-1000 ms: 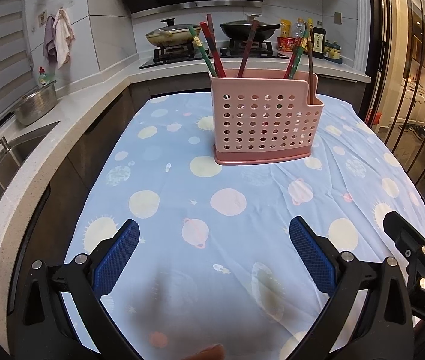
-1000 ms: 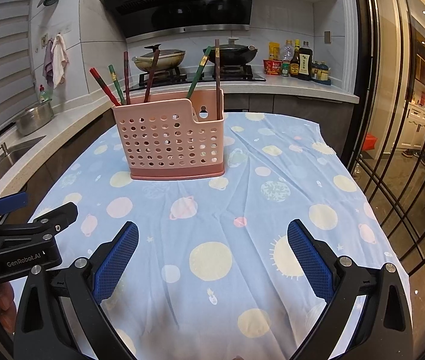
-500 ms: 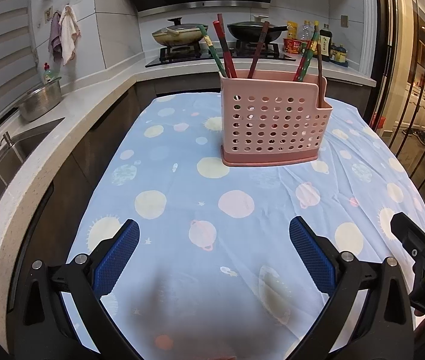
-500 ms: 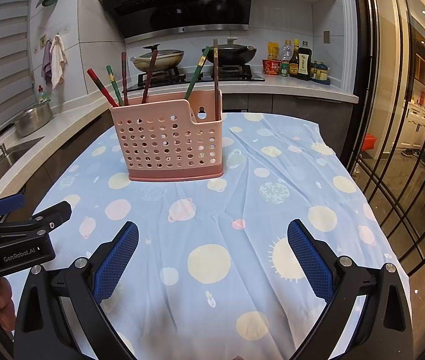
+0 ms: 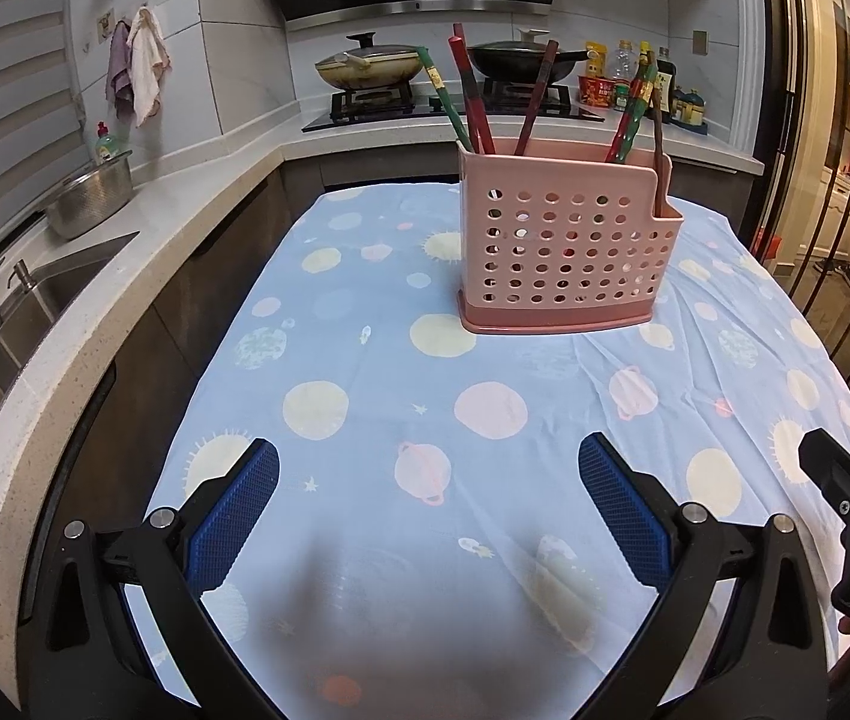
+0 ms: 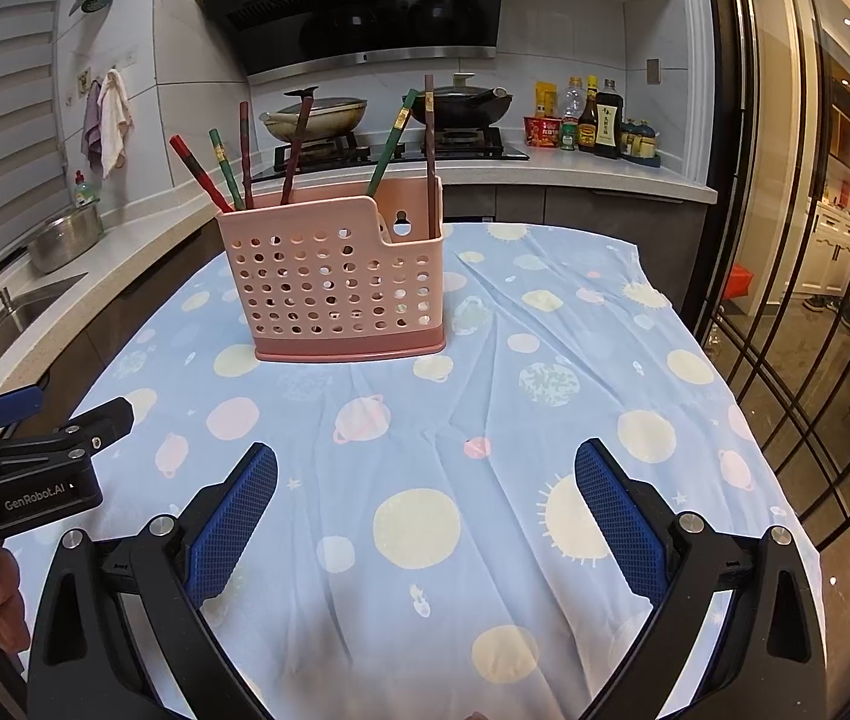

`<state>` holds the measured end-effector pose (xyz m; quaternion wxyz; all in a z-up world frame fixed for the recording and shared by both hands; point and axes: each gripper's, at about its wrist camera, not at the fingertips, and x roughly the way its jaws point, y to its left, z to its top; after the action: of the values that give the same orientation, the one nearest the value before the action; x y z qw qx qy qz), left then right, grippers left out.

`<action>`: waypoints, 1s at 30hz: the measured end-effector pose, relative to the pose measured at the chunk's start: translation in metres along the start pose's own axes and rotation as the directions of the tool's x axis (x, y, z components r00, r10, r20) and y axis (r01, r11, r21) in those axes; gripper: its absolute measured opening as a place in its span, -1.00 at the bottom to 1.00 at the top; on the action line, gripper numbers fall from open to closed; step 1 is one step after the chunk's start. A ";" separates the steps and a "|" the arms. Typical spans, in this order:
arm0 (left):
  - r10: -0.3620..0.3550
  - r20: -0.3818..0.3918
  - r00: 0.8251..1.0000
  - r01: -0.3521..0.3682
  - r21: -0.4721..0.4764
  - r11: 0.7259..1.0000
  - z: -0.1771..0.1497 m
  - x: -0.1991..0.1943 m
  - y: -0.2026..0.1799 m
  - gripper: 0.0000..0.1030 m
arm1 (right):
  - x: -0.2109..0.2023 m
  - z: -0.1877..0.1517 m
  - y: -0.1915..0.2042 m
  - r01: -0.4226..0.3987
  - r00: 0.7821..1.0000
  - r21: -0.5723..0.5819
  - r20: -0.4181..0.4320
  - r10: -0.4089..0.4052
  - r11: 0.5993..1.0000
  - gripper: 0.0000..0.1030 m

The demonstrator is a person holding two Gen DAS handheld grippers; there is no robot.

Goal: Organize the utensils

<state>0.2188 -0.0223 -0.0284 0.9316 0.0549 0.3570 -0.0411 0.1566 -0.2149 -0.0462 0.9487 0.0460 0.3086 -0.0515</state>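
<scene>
A table under a blue planet-print tablecloth (image 5: 365,372) fills both views, and the pink perforated holder (image 6: 335,294) standing on it is the landmark for everything else. The cloth around the holder is bare: no loose utensil lies on it in either view.

The left gripper (image 5: 427,519) and the right gripper (image 6: 425,519) both hang over the near end of the cloth, well short of the holder, jaws spread wide and released with nothing between them. The holder lies straight ahead of both. From the left gripper it sits ahead and slightly right; from the right gripper, ahead and slightly left. Neither is clearly the nearer.

The chopsticks (image 6: 233,165) all stand inside the holder, tips down, tops above its rim. Their long axes run near vertical, fanned a little: a cluster leans outward over the taller part of the holder, and a green one (image 6: 390,144) and a brown one (image 6: 428,138) rise from the lower, notched end compartment.

Judging by this, the sorting looks finished or nearly so; any further grasp would need a pinch from above on an upright shaft.
</scene>
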 end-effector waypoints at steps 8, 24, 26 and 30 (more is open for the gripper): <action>0.002 0.002 1.000 -0.002 0.002 1.000 0.001 -0.001 0.001 0.86 | 0.000 0.000 -0.001 0.001 1.000 0.002 0.005 -0.001 1.000 0.86; 0.005 0.010 1.000 -0.005 0.009 1.000 0.003 -0.005 0.001 0.86 | -0.002 0.002 -0.005 0.005 1.000 0.006 0.013 -0.005 1.000 0.86; 0.005 0.010 1.000 -0.005 0.009 1.000 0.003 -0.005 0.001 0.86 | -0.001 0.002 -0.006 0.004 1.000 0.012 0.015 -0.004 1.000 0.86; 0.005 0.010 1.000 -0.005 0.006 1.000 0.004 -0.005 0.002 0.86 | -0.004 0.003 -0.008 0.010 0.999 0.019 0.041 -0.010 1.000 0.86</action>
<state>0.2174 -0.0211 -0.0222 0.9333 0.0584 0.3520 -0.0399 0.1548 -0.2230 -0.0418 0.9541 0.0521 0.2887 -0.0601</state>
